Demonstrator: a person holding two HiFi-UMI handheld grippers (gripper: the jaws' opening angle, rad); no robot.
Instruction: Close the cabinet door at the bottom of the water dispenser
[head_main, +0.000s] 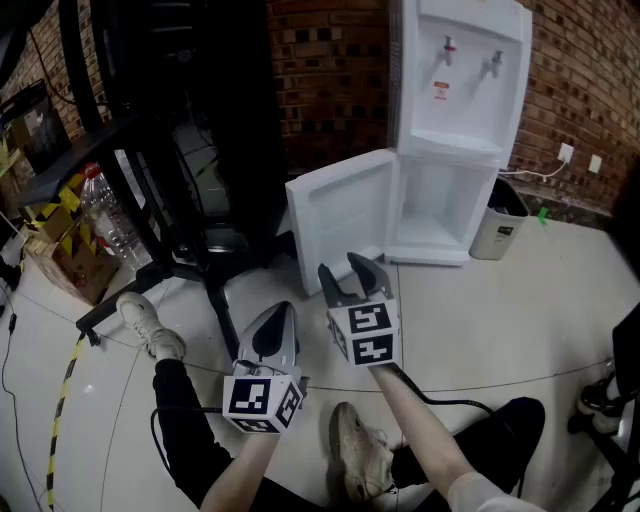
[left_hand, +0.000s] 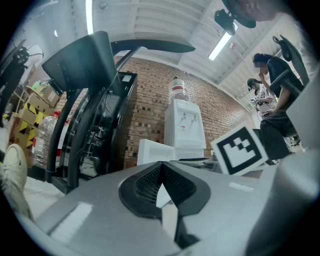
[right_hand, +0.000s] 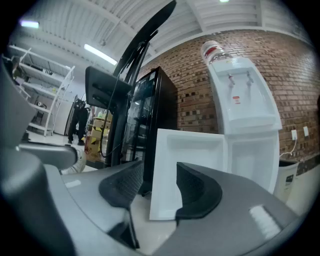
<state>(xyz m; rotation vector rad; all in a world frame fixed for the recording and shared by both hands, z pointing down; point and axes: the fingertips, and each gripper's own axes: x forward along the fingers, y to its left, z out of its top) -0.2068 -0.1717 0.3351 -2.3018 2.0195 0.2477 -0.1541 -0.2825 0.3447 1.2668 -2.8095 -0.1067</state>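
The white water dispenser (head_main: 455, 90) stands against the brick wall. Its bottom cabinet door (head_main: 340, 215) is swung wide open to the left, and the bare compartment (head_main: 440, 215) shows. My right gripper (head_main: 342, 266) is held level just in front of the door's lower edge, jaws open. In the right gripper view the door's (right_hand: 187, 165) near lower corner shows in the gap of the right gripper (right_hand: 160, 172), and the pads do not press on it. My left gripper (head_main: 283, 308) hangs lower and to the left, shut on nothing; the left gripper (left_hand: 161, 167) looks toward the dispenser (left_hand: 184, 127).
A black metal frame and dark cabinet (head_main: 200, 110) stand left of the door. A large water bottle (head_main: 105, 215) and cardboard boxes (head_main: 60, 255) lie far left. A grey bin (head_main: 497, 225) sits right of the dispenser. The person's shoes (head_main: 150, 325) and a black cable (head_main: 450, 402) are on the floor.
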